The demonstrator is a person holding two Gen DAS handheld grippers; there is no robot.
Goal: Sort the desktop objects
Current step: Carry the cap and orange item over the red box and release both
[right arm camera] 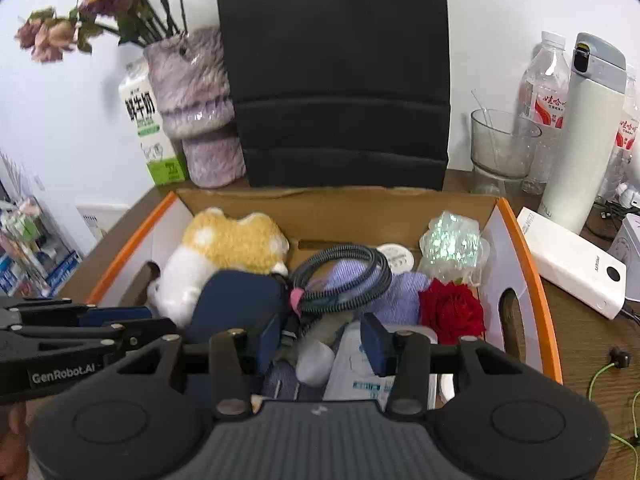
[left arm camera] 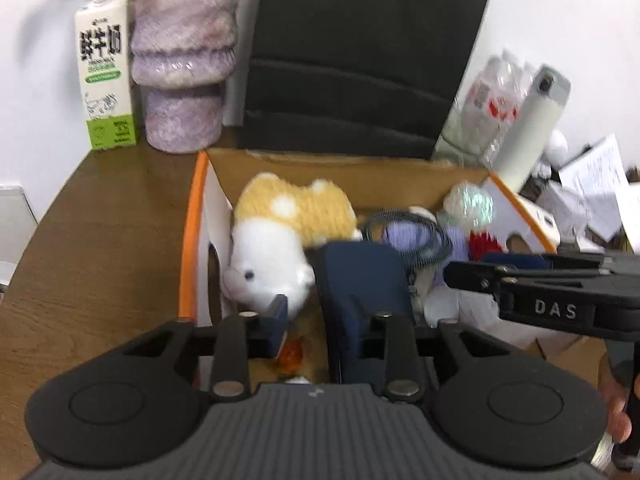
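Cardboard box [right arm camera: 336, 208]: orange-edged, being shown on the wooden desk [left arm camera: 100, 240], in front of a black chair back [right arm camera: 336, 72].
Box contents: a yellow-and-white plush toy [right arm camera: 228, 248] at the far left, a coiled grey cable [right arm camera: 340, 276] in the middle, a red rose [right arm camera: 452, 312] at the right, a dark blue pouch [right arm camera: 236, 300] near the left.
Left gripper [left arm camera: 320, 316]: being held tilted down over the near left part of the box; its jaws are being kept parted, the dark blue pouch lying between them, a grip cannot be told.
Right gripper [right arm camera: 320, 340]: being held tilted down over the near middle of the box, just beside the left one; its jaws are being kept apart over white packets [right arm camera: 356, 368], nothing being pressed.
Behind the box: a milk carton [left arm camera: 106, 68] and a purple vase [left arm camera: 184, 60] at the far left, a white flask [right arm camera: 588, 140] at the far right.
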